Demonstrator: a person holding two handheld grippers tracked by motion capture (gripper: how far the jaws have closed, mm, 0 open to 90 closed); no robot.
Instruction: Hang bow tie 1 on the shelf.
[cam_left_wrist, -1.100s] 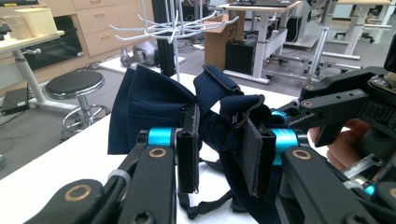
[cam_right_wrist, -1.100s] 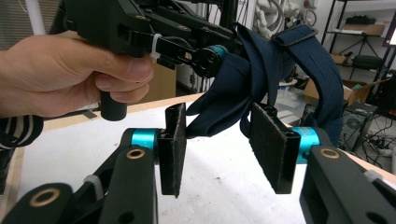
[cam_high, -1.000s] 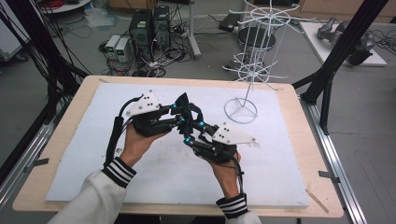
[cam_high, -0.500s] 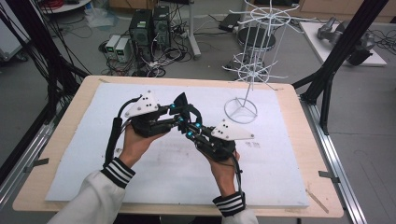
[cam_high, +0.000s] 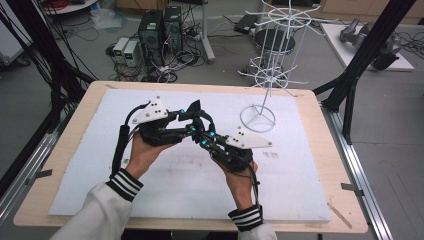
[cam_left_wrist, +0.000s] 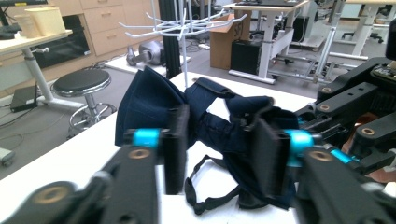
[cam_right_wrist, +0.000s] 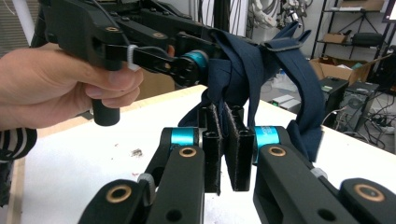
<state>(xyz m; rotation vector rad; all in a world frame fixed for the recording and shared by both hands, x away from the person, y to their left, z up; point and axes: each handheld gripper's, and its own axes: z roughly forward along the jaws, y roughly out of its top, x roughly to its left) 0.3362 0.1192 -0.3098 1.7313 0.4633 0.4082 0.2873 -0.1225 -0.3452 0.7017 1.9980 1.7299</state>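
A dark blue cloth piece with straps (cam_high: 195, 111) hangs bunched between my two grippers above the middle of the white mat. My left gripper (cam_high: 193, 123) has just been opening its jaws. They stand apart in the left gripper view (cam_left_wrist: 222, 154), with the cloth (cam_left_wrist: 149, 102) lying between and beyond them. My right gripper (cam_high: 203, 139) meets it from the right. Its jaws have closed, and in the right gripper view (cam_right_wrist: 223, 140) the pads pinch a thin fold of the cloth (cam_right_wrist: 243, 60). A strap loop (cam_left_wrist: 205, 196) dangles onto the mat.
A white wire rack (cam_high: 272, 75) with hook arms stands on a ring base (cam_high: 257, 118) at the mat's far right. The white mat (cam_high: 300, 180) covers most of the wooden table (cam_high: 330, 165). Black frame posts (cam_high: 360, 65), computers and cables lie beyond the table.
Both hands have kept their place over the mat. The right gripper has edged slightly towards the left one, and the cloth stays between them.
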